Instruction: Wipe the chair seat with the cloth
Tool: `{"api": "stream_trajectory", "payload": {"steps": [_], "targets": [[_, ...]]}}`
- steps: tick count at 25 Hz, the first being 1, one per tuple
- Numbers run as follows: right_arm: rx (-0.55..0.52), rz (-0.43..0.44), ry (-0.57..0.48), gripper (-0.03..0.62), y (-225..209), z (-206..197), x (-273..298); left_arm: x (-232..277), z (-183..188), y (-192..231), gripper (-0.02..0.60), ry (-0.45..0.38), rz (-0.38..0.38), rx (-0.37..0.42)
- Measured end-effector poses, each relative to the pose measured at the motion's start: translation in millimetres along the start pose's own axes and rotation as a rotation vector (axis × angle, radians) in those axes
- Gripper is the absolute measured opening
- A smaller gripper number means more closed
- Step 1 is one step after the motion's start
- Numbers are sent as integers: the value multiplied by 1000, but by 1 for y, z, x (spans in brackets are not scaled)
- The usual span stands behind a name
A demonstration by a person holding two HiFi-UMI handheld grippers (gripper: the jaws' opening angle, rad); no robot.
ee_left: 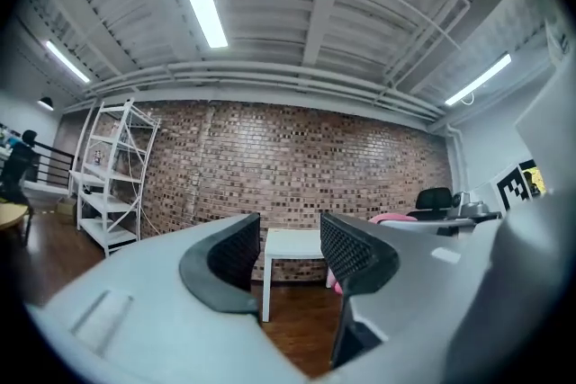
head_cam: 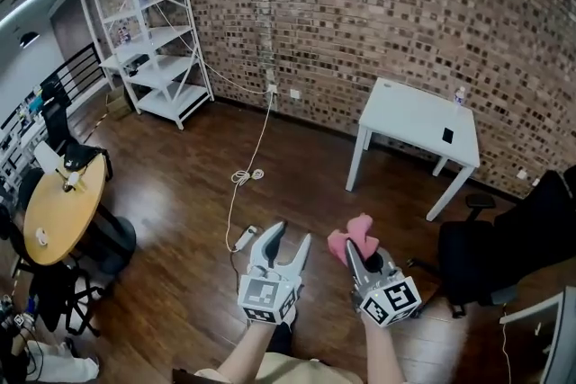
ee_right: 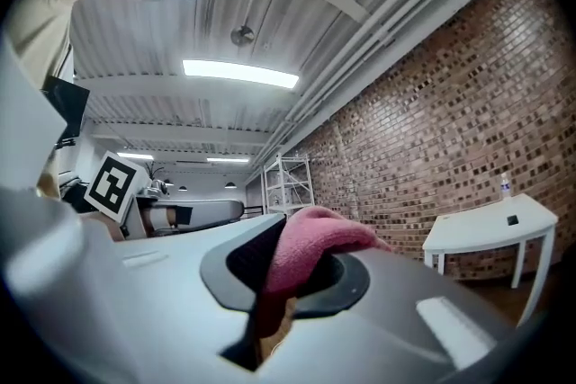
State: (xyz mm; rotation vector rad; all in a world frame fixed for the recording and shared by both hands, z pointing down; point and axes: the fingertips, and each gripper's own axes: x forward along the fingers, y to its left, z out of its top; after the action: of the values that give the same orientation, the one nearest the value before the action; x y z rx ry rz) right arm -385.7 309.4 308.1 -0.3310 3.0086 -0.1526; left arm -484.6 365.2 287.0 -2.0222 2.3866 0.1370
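Note:
A pink cloth sticks out of my right gripper, whose jaws are shut on it; in the right gripper view the cloth fills the gap between the jaws. My left gripper is held beside it at the left, open and empty, with a gap between its black pads. A black office chair stands at the right edge of the head view, to the right of the right gripper. Its seat is mostly hidden by its backrest. Both grippers are raised and point towards the brick wall.
A white table stands against the brick wall ahead. A white shelf unit is at the back left. A round wooden table with dark chairs is at the left. A white cable and power strip lie on the wooden floor.

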Motion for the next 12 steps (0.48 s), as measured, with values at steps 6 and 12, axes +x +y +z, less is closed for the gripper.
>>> {"api": "stream_trajectory", "payload": {"steps": [6, 12], "targets": [[-17, 9, 15, 17, -51, -10, 89, 94, 2, 52, 190, -43, -41, 5], [-108, -124, -57, 16, -114, 23, 159, 194, 10, 98, 170, -73, -125, -25]]}}
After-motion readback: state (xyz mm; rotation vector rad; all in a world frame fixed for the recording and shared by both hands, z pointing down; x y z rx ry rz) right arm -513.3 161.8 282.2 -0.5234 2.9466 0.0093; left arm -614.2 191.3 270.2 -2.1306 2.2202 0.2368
